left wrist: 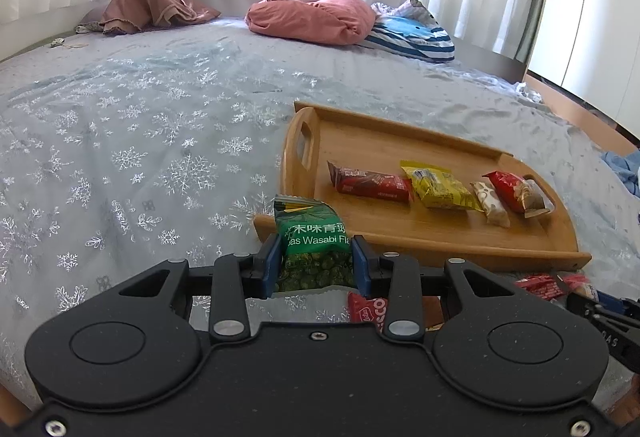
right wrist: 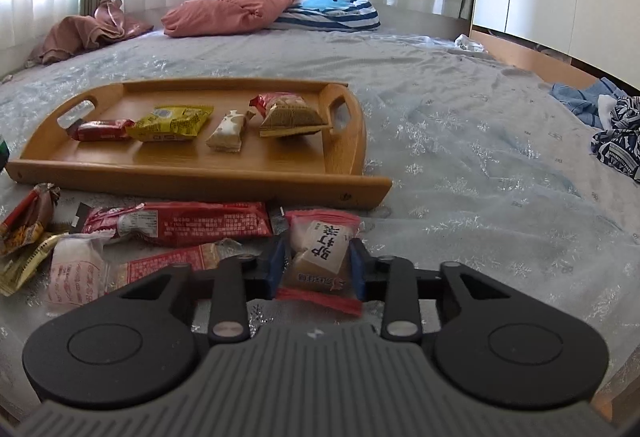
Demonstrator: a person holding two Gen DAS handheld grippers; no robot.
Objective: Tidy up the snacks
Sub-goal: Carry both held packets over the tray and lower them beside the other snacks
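My left gripper [left wrist: 316, 249] is shut on a green wasabi pea packet [left wrist: 310, 237], held just before the near left corner of the wooden tray [left wrist: 440, 245]. The tray [right wrist: 200, 173] carries a row of snacks: a red bar [right wrist: 102, 129], a yellow packet [right wrist: 170, 123], a small white-and-brown sweet [right wrist: 228, 135] and a red-topped wafer pack [right wrist: 290, 115]. My right gripper [right wrist: 318, 255] is shut on a clear cracker packet with red ends [right wrist: 320, 257], low over the bedspread in front of the tray. Several loose snacks lie to its left, among them a long red packet [right wrist: 180, 223].
The tray lies on a grey snowflake bedspread [left wrist: 140, 157]. A pink pillow [left wrist: 312, 19], a striped blue cushion [left wrist: 416, 35] and a brown cloth [left wrist: 152, 9] lie by the curtains. Crumpled clothes [right wrist: 608, 121] sit at the bed's right edge. A red biscuit pack [left wrist: 366, 311] lies under my left gripper.
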